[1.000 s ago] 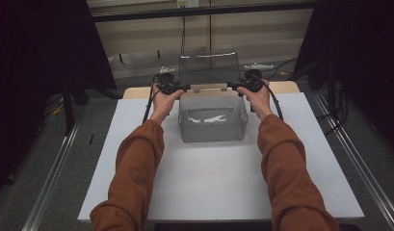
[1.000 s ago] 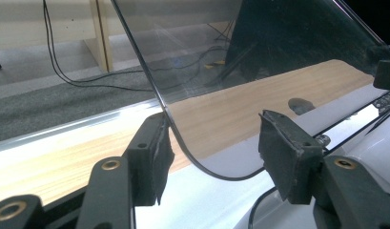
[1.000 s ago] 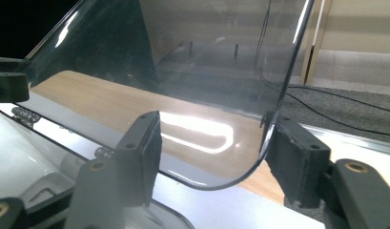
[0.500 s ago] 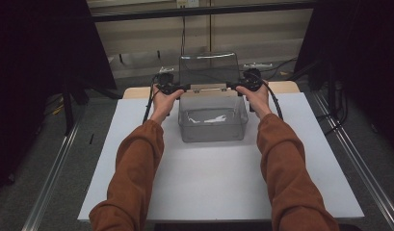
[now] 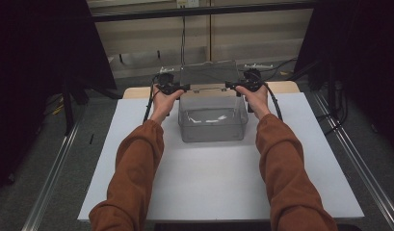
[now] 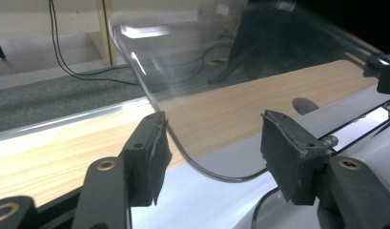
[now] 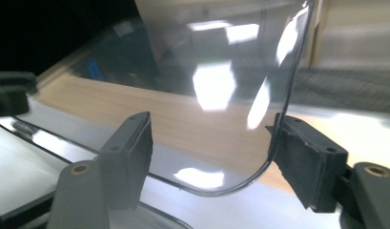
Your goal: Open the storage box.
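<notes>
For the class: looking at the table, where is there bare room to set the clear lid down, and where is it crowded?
The white table top is bare between the sleeves, on the person's side of the clear box, and in strips to the box's left and right. The far edge is crowded: there the left gripper and right gripper flank the raised lid.

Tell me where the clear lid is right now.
In the high view the clear lid stands raised behind the clear box, at the table's far edge, between the left gripper and right gripper.
</notes>
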Demonstrator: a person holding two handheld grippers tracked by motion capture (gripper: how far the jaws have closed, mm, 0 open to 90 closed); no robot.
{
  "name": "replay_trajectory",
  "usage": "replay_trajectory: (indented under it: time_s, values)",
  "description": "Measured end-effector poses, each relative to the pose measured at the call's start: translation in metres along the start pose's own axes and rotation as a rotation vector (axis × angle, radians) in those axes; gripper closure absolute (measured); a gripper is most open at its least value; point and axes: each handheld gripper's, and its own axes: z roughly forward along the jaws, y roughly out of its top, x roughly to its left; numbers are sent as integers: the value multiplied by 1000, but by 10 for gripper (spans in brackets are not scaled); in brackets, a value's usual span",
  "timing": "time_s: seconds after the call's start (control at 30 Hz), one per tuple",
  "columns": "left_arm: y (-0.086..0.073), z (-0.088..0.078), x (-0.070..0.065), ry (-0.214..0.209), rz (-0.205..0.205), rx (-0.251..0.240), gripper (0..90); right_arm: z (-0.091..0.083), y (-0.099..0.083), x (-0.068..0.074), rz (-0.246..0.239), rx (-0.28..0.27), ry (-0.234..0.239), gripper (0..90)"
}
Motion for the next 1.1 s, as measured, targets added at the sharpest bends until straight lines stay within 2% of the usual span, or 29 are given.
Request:
replay_trajectory:
  time_s: [0.03, 0.33, 0.73, 0.9, 0.97, 1.0, 1.03, 1.07, 1.1]
  values:
    - [0, 0, 0, 1, 0, -2, 427, 0, -1, -2, 14, 0, 6, 306]
    - [-1, 1, 0, -4, -21, -10, 425, 3, -1, 0, 34, 3, -13, 305]
    - [-2, 2, 0, -4, -25, -7, 422, 6, -3, 0, 86, 1, -12, 289]
    - [-2, 2, 0, -4, -26, -8, 422, 6, -3, 0, 76, 0, -29, 254]
    - [-2, 2, -1, -6, -18, -3, 419, 5, -3, 1, 39, -8, -52, 237]
    - [-2, 3, -3, -28, -13, -6, 435, 5, -2, 3, 25, -11, -65, 229]
    - [-3, 4, -5, -30, -7, -1, 446, 5, -2, 3, 22, -13, -53, 268]
    - [-4, 5, -6, -24, -2, -12, 456, 6, -3, 4, 28, -3, -12, 284]
    - [-4, 6, -8, -24, -2, -15, 448, 6, -3, 5, 13, -9, -23, 260]
